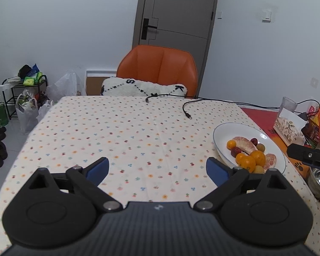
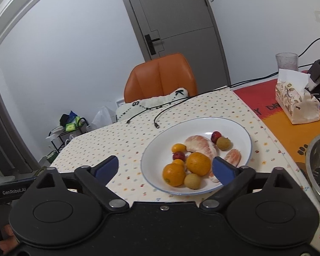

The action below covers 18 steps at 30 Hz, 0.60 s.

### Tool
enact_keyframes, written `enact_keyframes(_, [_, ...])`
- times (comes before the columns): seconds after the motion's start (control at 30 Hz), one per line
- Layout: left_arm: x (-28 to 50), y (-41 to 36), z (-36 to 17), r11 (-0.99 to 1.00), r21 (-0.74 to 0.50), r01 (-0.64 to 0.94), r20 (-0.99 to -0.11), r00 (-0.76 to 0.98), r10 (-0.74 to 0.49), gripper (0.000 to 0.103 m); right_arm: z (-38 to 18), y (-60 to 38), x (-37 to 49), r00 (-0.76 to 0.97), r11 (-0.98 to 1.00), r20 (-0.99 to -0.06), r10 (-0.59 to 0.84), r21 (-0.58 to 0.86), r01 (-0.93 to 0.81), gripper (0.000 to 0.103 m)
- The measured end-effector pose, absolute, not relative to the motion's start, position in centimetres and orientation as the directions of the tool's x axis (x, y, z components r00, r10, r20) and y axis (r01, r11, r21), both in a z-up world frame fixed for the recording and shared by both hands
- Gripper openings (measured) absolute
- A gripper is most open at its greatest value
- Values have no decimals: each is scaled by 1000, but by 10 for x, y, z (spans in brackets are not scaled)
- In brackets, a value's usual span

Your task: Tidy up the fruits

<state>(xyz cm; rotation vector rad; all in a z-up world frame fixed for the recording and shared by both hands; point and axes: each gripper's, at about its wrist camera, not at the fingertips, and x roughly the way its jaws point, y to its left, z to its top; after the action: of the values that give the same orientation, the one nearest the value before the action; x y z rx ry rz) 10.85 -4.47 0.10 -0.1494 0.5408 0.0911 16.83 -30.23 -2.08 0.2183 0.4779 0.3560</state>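
While both tools gape wide and hold nothing, the left tool (image 1: 157, 168) hovers over the counter (image 1: 117, 132) and the right tool (image 2: 165, 168) over the white plate (image 2: 202, 125) of oranges (image 2: 198, 163).

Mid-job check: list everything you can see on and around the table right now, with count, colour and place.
plate: 1, white with a blue rim, on the dotted cloth, holding all the fruit
oranges: 2, orange, near side of the plate
pomelo segments: at least 2, pink, plate centre and right
brown-green round fruits: 2, far right and near edge
small red fruits: 2, dark red
small orange fruits: 2, left part of the plate
cables: 2, black, far edge of the table
tissue box: 1, patterned, right
glass: 1, clear, far right
metal bowl: 1, right edge
chair: 1, orange, behind the table
left gripper: open, over bare cloth
right gripper: open, over the plate's near side
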Motion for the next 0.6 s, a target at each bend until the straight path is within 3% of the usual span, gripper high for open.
enact_keyframes(0.13, [97, -35, 7, 982, -127, -140, -521, 852, 54, 98, -16, -297, 159, 824, 909, -401, 400, 288, -301, 102])
enact_keyframes(0.6, [55, -15, 35, 983, -103, -150, -502, 862, 79, 100, 3, -279, 134, 771, 862, -395, 499, 318, -395, 103])
